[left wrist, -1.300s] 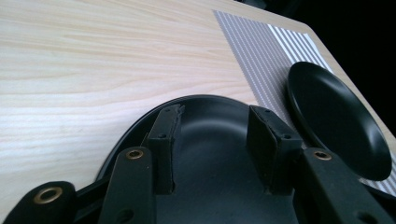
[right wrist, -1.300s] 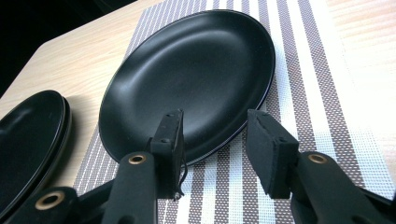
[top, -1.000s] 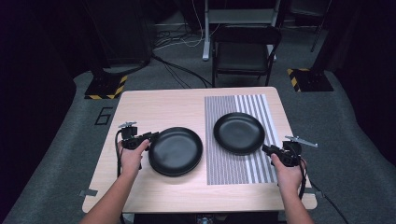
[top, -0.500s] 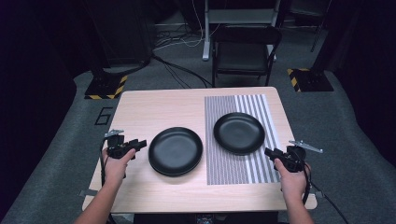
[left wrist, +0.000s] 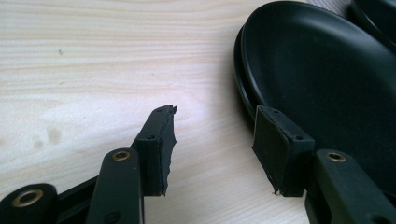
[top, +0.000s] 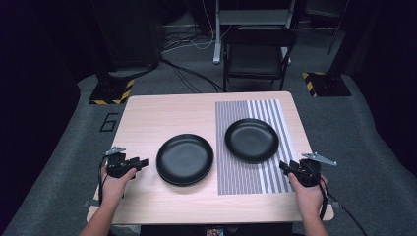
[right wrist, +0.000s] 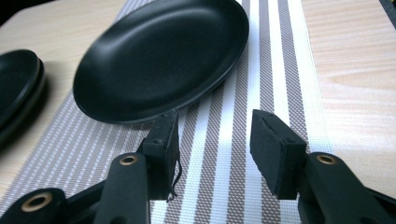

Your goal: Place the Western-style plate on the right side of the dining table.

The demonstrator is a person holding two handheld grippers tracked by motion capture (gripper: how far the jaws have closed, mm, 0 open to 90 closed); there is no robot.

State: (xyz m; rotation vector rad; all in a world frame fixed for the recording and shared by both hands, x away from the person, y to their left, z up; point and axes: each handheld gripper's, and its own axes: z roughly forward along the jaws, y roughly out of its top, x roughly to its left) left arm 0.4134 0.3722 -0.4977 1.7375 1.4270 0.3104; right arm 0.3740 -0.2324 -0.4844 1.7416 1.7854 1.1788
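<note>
A black plate (top: 185, 159) lies on the bare wood left of centre and looks like two stacked, with a double rim in the left gripper view (left wrist: 327, 79). A second black plate (top: 251, 139) rests on the striped mat (top: 246, 182). My left gripper (top: 141, 162) is open near the table's left edge, a short way left of the stacked plates; between its pads is bare wood (left wrist: 215, 116). My right gripper (top: 283, 167) is open over the mat's near right corner, short of the second plate (right wrist: 163, 56). Its jaws have just been opening, with nothing between them (right wrist: 215, 119).
The wooden table (top: 162, 113) has bare wood at the back left and along the near edge. A black folding chair (top: 258, 51) stands behind the table. Cables and stand bases with hazard tape (top: 110, 91) lie on the grey floor.
My left hand has drawn back from the stacked plates, leftward and toward the near edge. The right hand has hardly shifted. Both plates stay where they were.
</note>
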